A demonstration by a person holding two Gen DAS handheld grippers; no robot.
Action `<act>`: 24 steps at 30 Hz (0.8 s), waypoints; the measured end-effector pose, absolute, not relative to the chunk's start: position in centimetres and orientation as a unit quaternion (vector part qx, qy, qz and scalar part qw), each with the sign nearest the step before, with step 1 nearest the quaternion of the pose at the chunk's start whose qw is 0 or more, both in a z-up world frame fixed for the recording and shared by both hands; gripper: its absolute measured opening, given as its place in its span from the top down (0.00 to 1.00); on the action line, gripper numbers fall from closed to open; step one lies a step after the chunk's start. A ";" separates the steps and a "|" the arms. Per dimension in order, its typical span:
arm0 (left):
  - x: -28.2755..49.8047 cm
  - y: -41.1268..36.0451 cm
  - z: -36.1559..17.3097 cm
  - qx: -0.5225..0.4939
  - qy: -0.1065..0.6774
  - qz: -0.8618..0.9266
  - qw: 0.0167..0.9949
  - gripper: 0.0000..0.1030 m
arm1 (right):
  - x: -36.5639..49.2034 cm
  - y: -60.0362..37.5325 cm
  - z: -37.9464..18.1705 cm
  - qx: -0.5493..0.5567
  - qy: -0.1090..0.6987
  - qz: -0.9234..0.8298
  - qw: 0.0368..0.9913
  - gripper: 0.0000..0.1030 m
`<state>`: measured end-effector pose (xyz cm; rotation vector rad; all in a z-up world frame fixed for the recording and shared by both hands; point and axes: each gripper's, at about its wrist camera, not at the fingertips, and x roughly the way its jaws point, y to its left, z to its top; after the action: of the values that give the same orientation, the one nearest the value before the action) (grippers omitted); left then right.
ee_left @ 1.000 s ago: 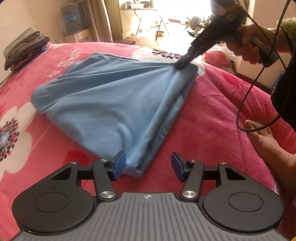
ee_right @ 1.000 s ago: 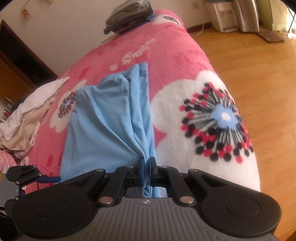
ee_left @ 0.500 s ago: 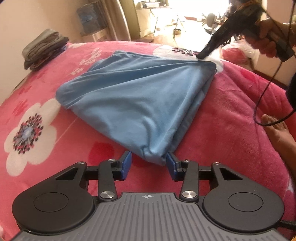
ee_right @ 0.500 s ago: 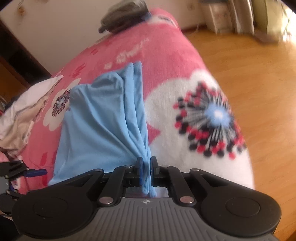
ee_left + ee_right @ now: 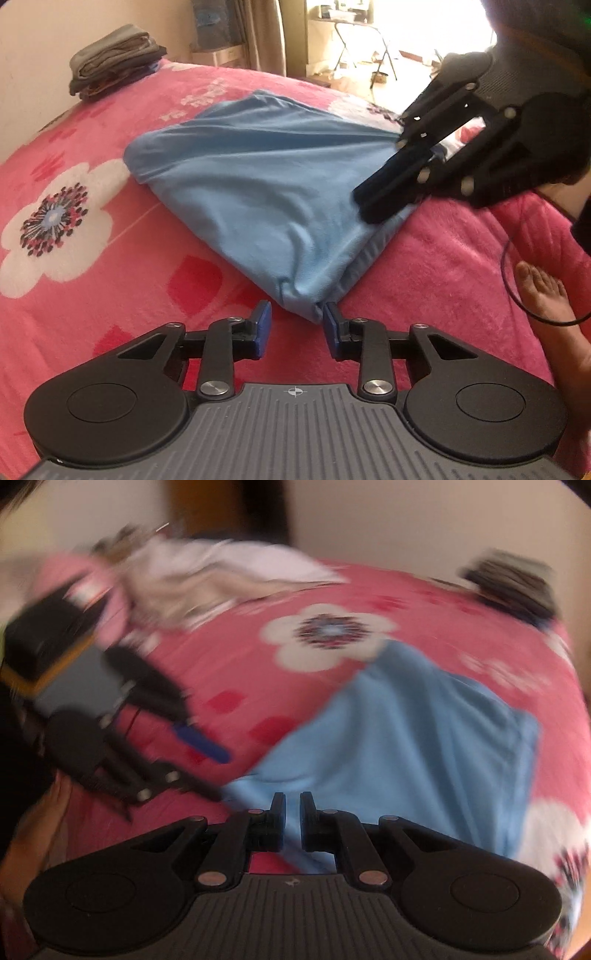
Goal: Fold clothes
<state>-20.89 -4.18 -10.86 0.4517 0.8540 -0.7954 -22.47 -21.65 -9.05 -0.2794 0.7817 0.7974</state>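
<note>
A light blue garment (image 5: 266, 184) lies folded and bunched on the pink flowered blanket (image 5: 92, 277). My left gripper (image 5: 297, 326) is open, and the garment's near corner (image 5: 312, 310) sits between its blue pads, against the right one. My right gripper (image 5: 369, 206) comes in from the upper right, its fingers closed on the garment's right edge. In the blurred right wrist view, only a narrow slit shows between the fingers of the right gripper (image 5: 292, 812), with the blue garment (image 5: 406, 746) running under and between them. The left gripper (image 5: 218, 775) appears there at the left.
A stack of folded grey clothes (image 5: 114, 59) sits at the blanket's far left corner. Loose white and pale clothes (image 5: 221, 576) are heaped at one end of the bed. A person's bare foot (image 5: 543, 295) and a black cable (image 5: 511, 280) lie at the right.
My right gripper has swung in toward the left one, carrying the garment's edge, and its view has turned sharply. My left gripper has closed in on the near corner, its jaws narrower.
</note>
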 end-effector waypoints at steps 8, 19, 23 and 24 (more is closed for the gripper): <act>-20.6 -4.5 -11.3 0.177 0.427 -0.368 0.807 0.83 | -24.4 -17.3 -10.5 -0.253 0.334 0.414 0.808 0.91; -19.4 -3.8 -11.4 0.125 0.459 -0.353 0.806 0.82 | -24.6 -16.6 -11.8 -0.306 0.319 0.397 0.804 0.91; -19.3 -3.8 -11.3 0.114 0.452 -0.357 0.810 0.97 | -24.6 -16.4 -12.3 -0.312 0.320 0.400 0.800 0.92; -19.5 -3.8 -11.2 0.115 0.446 -0.359 0.812 0.98 | -24.6 -16.3 -12.3 -0.315 0.319 0.400 0.799 0.93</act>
<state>-19.45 -3.78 -11.20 0.2455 0.9521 -0.7672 -24.61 -16.32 -12.32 -0.6759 0.6845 0.8583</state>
